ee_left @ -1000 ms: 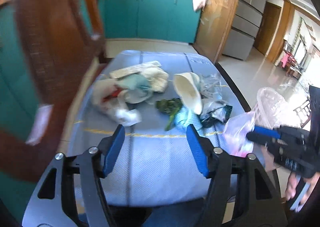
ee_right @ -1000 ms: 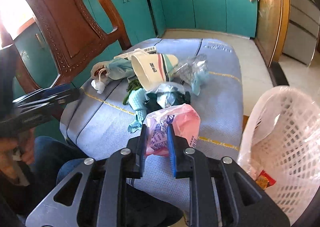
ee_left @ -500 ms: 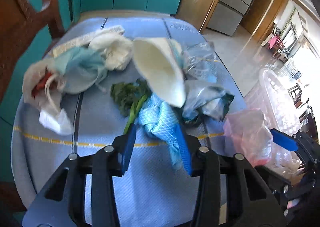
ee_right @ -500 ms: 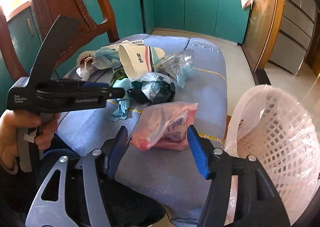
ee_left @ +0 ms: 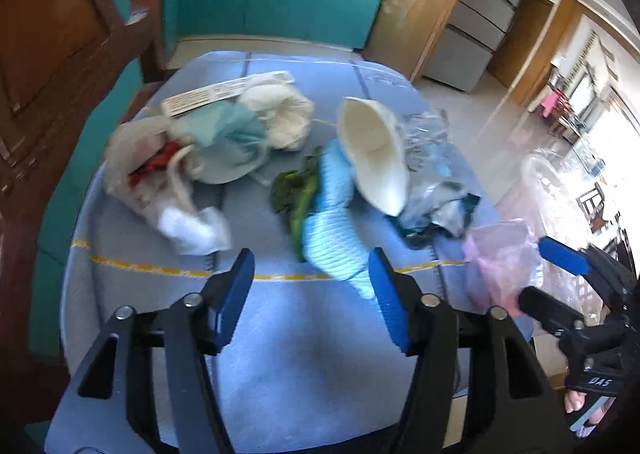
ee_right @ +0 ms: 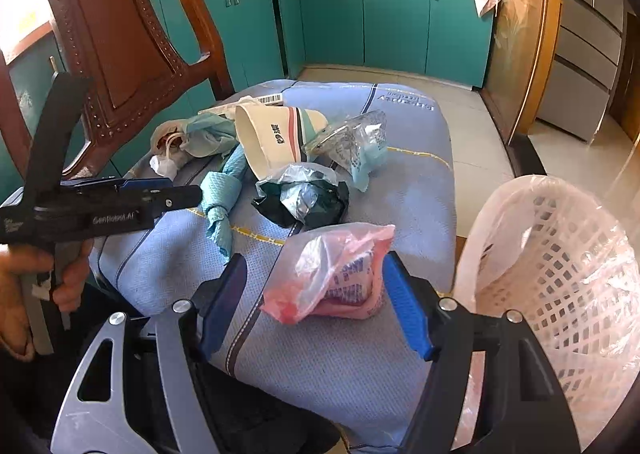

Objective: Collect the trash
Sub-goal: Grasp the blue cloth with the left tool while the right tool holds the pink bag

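Trash lies on a blue cloth-covered seat (ee_left: pixel 288 338). My right gripper (ee_right: pixel 316 304) is open, its fingers either side of a pink plastic bag (ee_right: pixel 336 274) resting on the cloth (ee_right: pixel 328 358). My left gripper (ee_left: pixel 312 294) is open and empty, just short of a blue crumpled cloth (ee_left: pixel 332 222) and green leaves (ee_left: pixel 298 190). A white paper cup (ee_left: pixel 374 158) lies on its side behind; it shows in the right wrist view (ee_right: pixel 272 138) too. A dark crumpled bag (ee_right: pixel 304 198) lies beside it.
A white mesh basket (ee_right: pixel 560 270) lined with plastic stands at the right of the seat. A wooden chair back (ee_right: pixel 120 34) rises at the left. More wrappers and tissue (ee_left: pixel 176 174) lie on the seat's left part. Teal cabinets (ee_right: pixel 380 22) stand behind.
My right gripper opened and the pink bag dropped onto the cloth between its fingers. My left gripper swung in over the trash pile, closed partly, then opened wide again.
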`<state>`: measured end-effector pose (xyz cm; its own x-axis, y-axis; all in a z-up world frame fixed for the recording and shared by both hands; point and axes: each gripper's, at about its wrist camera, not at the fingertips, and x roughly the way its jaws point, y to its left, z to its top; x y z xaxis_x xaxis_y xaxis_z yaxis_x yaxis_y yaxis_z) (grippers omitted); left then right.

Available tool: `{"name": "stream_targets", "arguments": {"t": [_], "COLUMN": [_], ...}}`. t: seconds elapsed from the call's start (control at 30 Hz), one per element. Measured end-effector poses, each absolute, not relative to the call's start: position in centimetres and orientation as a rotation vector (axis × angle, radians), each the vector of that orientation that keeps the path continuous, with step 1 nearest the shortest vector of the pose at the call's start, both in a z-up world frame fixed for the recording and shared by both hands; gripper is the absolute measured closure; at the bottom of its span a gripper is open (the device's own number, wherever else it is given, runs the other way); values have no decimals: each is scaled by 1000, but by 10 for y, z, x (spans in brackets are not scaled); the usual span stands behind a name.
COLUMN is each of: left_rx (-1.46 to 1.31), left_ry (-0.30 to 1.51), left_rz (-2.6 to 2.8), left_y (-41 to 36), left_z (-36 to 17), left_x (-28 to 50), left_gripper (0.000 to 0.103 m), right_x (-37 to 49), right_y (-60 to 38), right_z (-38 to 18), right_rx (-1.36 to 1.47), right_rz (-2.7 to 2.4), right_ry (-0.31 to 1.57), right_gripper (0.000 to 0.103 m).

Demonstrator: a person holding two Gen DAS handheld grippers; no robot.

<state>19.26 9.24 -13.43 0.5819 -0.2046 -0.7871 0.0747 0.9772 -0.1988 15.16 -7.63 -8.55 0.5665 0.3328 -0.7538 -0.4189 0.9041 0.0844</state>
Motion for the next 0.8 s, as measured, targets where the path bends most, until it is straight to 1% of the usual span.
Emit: {"name": "stream_targets", "arguments": {"t": [0.1, 0.13, 0.17, 0.33, 0.5, 0.67, 0.77, 0.8], "left_rx": [-130, -118, -106, -73, -131, -171, -176, -178], "left_ry": [970, 991, 1005, 1008, 980, 993, 997, 998], "left_rz": [-180, -175, -168, -176, -255, -183, -169, -168], "left_y": [80, 74, 73, 71, 93, 117, 120, 121], "left_z": [-139, -143, -146, -148, -140, -142, -141, -141], "left_x": [206, 212, 217, 220, 199, 191, 189, 189], "left_gripper": [42, 53, 60, 71, 72, 71, 68, 64], "right_x": [154, 155, 155, 153, 154, 152, 149, 149], "right_y": [-71, -70, -70, -75, -74, -62, -59, -59], "right_z": [-90, -91, -91, -87, -92, -89, -78, -76], "right_rx": [-125, -132, -135, -100, -91, -52, -43, -38], "right_rz": [443, 435, 426, 425, 425, 509, 546, 548], "right_ry": [874, 878, 877, 871, 878, 874, 844, 835], "right_gripper": [34, 34, 34, 34, 34, 34, 34, 34]}}
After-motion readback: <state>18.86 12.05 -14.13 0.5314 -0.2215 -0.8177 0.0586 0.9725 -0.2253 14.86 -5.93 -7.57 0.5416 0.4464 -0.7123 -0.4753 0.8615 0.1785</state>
